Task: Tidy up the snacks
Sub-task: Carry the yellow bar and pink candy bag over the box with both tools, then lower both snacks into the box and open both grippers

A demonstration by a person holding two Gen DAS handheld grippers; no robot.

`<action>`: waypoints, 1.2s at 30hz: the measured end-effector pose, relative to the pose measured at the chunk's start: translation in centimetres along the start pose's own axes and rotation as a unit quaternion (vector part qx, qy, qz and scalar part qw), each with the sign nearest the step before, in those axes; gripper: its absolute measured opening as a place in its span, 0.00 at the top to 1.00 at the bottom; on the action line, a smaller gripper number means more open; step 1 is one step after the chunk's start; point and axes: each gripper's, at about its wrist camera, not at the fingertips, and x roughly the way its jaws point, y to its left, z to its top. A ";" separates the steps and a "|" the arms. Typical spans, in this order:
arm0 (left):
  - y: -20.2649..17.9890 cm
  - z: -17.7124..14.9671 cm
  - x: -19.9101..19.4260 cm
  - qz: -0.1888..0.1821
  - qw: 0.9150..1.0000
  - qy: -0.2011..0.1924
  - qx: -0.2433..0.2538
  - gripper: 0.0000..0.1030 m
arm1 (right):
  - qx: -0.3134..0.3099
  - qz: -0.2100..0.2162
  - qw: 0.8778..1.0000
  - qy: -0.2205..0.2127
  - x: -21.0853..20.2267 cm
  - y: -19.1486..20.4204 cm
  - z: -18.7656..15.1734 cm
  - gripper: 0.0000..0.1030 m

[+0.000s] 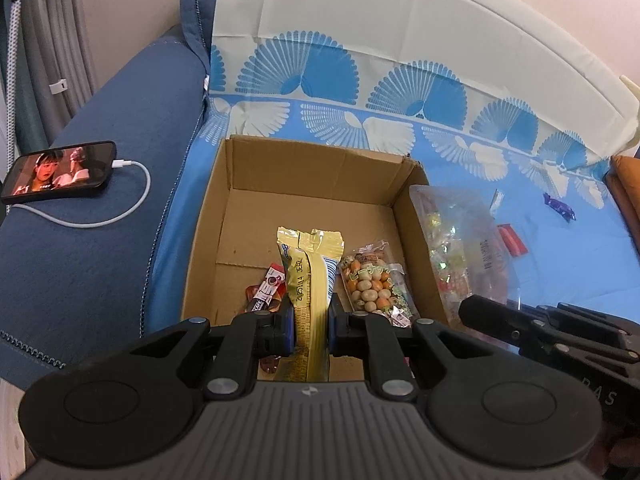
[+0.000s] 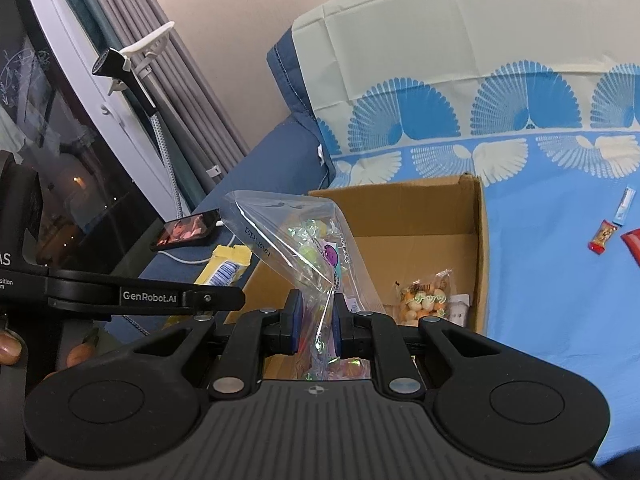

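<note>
**Both grippers holding snacks over the cardboard box**

The left gripper [image 1: 311,330] has its fingers clamped on a long gold wrapper [image 1: 310,276], held over the open cardboard box [image 1: 240,200] that sits on a blue cloth [image 1: 480,184] with a fan pattern. Already lying in the box: a small pack of round peanut snacks [image 1: 374,284] near the right wall and a red-and-brown candy bar [image 1: 266,292] just left of the gold wrapper.

The right gripper [image 2: 316,326] is pinched shut on a clear plastic bag of candy [image 2: 312,248], which stands up tilted in front of the box's near left corner. From the left wrist camera that same bag shows just outside the box's right wall.

Loose on the cloth, well apart from the box: a purple wrapped sweet [image 1: 559,206], a small red snack stick [image 2: 602,237], a thin light-blue stick [image 2: 625,201] and the edge of a red packet [image 2: 634,245].

A phone [image 1: 60,171] with a video playing lies on the blue sofa arm [image 1: 100,260], plugged into a white cable [image 1: 136,200].
</note>
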 end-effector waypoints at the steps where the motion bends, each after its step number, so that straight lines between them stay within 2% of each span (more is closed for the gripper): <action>1: 0.0 0.1 0.3 0.000 1.000 0.001 0.001 0.84 | 0.001 0.000 1.000 0.002 0.3 -0.1 0.0 0.84; 23: 0.6 2.1 7.2 0.011 0.999 0.038 0.018 0.83 | 0.037 -0.002 0.998 0.048 6.3 -1.9 1.1 0.84; 24: 0.8 2.1 7.3 0.012 0.999 0.037 0.018 0.78 | 0.037 -0.004 0.998 0.047 6.4 -1.9 1.2 0.82; 25: 0.9 2.1 7.3 0.014 0.999 0.036 0.018 0.54 | 0.039 -0.007 0.998 0.046 6.5 -2.0 1.2 0.76; 26: 1.1 2.1 7.3 0.019 0.999 0.036 0.017 0.36 | 0.043 -0.010 0.998 0.045 6.5 -2.1 1.2 0.71; 27: 1.1 2.2 7.2 0.027 0.999 0.031 0.013 0.05 | 0.049 -0.014 0.998 0.044 6.5 -2.2 1.2 0.60; 28: 1.2 2.0 6.7 0.041 0.999 0.012 0.006 0.00 | 0.054 -0.012 0.997 0.044 6.5 -2.3 1.3 0.50; 29: 1.4 1.7 6.2 0.048 0.999 -0.008 0.002 0.00 | 0.060 -0.016 0.997 0.042 6.4 -2.3 1.3 0.46; 31: 1.4 1.7 5.8 0.047 0.999 -0.006 0.009 0.00 | 0.062 -0.024 0.997 0.048 6.4 -2.4 1.3 0.29; 36: 2.4 0.2 5.0 0.056 0.998 0.027 -0.001 0.00 | 0.055 -0.032 0.996 0.058 4.9 -1.8 0.7 0.15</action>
